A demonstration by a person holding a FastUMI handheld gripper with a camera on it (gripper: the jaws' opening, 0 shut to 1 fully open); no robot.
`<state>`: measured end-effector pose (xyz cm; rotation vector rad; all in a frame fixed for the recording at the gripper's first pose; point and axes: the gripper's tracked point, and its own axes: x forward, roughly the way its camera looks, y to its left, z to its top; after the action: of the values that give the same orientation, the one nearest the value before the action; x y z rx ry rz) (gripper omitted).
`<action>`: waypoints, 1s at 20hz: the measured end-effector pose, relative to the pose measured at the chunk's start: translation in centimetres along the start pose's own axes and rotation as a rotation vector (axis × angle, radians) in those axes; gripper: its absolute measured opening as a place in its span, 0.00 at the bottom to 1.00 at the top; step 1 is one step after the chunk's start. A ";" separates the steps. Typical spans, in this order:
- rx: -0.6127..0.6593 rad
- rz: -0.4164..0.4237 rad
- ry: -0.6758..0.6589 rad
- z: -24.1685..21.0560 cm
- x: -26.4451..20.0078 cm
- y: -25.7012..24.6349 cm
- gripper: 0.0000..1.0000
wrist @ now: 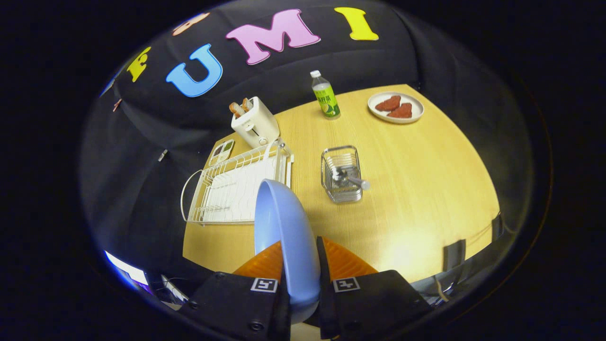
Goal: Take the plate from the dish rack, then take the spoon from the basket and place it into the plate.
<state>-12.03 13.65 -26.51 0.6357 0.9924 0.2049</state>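
Observation:
A light blue plate (284,232) stands on edge between my fingers, and my gripper (301,265) is shut on its rim, holding it up above the wooden table (416,189). Beyond the plate's upper edge lies the white wire dish rack (236,187), with nothing standing in it. To the right of the rack sits a small metal wire basket (342,174) with a metal spoon (352,180) in it, its handle poking out over the basket's right rim.
A white toaster (255,124) with bread in it stands behind the rack, with a small flat device (221,152) beside it. Farther back are a green-labelled bottle (325,95) and a white plate with two reddish pieces (396,107).

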 end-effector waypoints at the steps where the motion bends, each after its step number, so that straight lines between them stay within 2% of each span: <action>1: 0.023 0.015 0.025 -1.1 0.8 -0.7 0.28; 6: 0.183 0.145 0.121 -5.1 5.7 -2.8 0.27; 10: 0.174 0.161 0.178 -7.7 10.0 -4.8 0.28; 13: 0.219 0.195 0.197 -7.7 9.8 -5.1 0.28; 15: 0.205 0.137 0.193 -7.7 10.7 -6.7 0.35; 18: 0.178 0.097 0.173 -7.3 11.0 -7.7 0.48; 20: 0.152 0.060 0.159 -7.1 11.1 -8.6 0.51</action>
<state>-12.92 14.44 -42.20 0.7976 1.1499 0.2369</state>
